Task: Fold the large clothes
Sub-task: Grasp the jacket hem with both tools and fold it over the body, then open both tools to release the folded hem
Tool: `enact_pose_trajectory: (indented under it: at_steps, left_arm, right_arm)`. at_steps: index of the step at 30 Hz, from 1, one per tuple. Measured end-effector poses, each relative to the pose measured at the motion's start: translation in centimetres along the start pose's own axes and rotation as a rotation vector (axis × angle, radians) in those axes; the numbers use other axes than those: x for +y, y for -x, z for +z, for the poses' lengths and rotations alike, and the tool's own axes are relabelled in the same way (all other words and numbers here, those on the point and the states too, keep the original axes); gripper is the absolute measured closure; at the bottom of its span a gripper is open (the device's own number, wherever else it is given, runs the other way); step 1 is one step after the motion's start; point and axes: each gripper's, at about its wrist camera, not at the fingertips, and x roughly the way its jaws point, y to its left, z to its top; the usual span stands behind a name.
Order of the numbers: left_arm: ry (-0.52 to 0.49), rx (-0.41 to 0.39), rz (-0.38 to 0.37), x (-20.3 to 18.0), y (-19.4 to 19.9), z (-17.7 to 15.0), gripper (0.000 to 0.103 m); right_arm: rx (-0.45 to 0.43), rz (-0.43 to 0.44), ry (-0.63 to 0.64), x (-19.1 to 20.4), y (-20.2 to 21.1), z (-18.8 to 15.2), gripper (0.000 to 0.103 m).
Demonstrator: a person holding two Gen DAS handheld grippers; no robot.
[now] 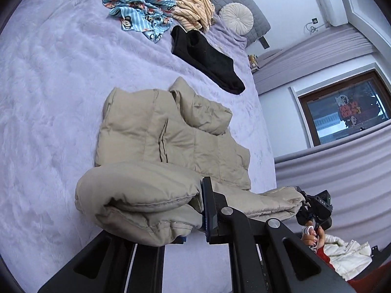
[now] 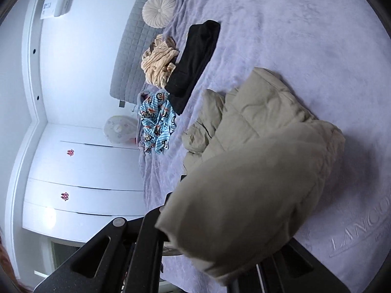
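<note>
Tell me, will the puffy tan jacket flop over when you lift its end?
Probably yes: the puffy tan jacket already bends into a soft roll where the left claw pinches it. It looks light for its size, being quilted and airy. Its smooth shell might slip, so the right claw grips the same edge.

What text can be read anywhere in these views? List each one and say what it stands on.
"LANCO", cut off by the frame edge: embossed on the lilac bed cover.
Smaller embossed line beneath it: too faint to read.
"DAS": on the right gripper body; small, uncertain.
Orange characters on the window decal: too blurred to read.
Label on the white wall unit: too small to read.
</note>
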Motion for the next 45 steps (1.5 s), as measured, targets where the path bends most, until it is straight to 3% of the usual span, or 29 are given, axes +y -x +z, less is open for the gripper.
enact_pose_trajectory:
  at_steps: [9,17,26,33,34,36,37,38,39,41,42,43,45]
  left_arm:
    - [-0.036,-0.08,0.079,-0.4,-5.0,7.1,0.092]
    - [-0.059,-0.058,0.218,2.0,-12.4,11.5,0.092]
    - [-0.055,-0.027,0.397,5.7,-20.2,12.4,0.092]
    - [-0.1,-0.052,0.45,5.0,-20.3,12.1,0.091]
    - [-0.108,-0.063,0.439,4.6,-19.6,12.0,0.089]
    - [-0.118,-0.085,0.391,3.7,-18.0,12.0,0.059]
    - [-0.126,-0.111,0.38,3.1,-16.9,11.9,0.02]
    - [-0.136,-0.147,0.392,2.6,-15.9,11.7,0.0]
    - [-0.16,-0.186,0.404,1.8,-14.9,11.6,0.0]
    - [-0.185,-0.181,0.415,1.1,-14.1,11.5,0.0]
    - [-0.189,-0.179,0.437,0.8,-13.9,11.4,0.0]
    - [-0.2,-0.171,0.454,0.6,-13.9,11.3,0.001]
    - [-0.231,-0.147,0.468,0.2,-14.5,11.0,0.004]
  right_arm:
    - [0.028,-0.043,0.072,1.7,-6.6,7.6,0.096]
    - [0.065,-0.147,0.072,-0.6,-13.0,12.4,0.096]
    - [0.078,-0.252,-0.001,-5.7,-19.6,14.7,0.096]
    - [0.05,-0.237,-0.057,-7.9,-20.8,14.7,0.095]
    - [0.051,-0.234,-0.057,-7.8,-20.7,14.7,0.095]
    - [0.05,-0.231,-0.052,-7.3,-20.4,14.8,0.092]
    - [0.048,-0.224,-0.045,-6.8,-20.0,14.7,0.091]
    - [0.047,-0.208,-0.034,-6.2,-19.6,14.6,0.089]
    - [0.045,-0.196,-0.018,-5.5,-19.2,14.4,0.083]
    - [0.04,-0.191,0.025,-4.1,-18.4,14.0,0.06]
    - [0.03,-0.194,0.048,-3.4,-17.9,13.8,0.036]
    - [0.016,-0.195,0.073,-2.7,-17.4,13.6,0.03]
    - [0.024,-0.206,0.149,-1.2,-16.7,13.0,0.032]
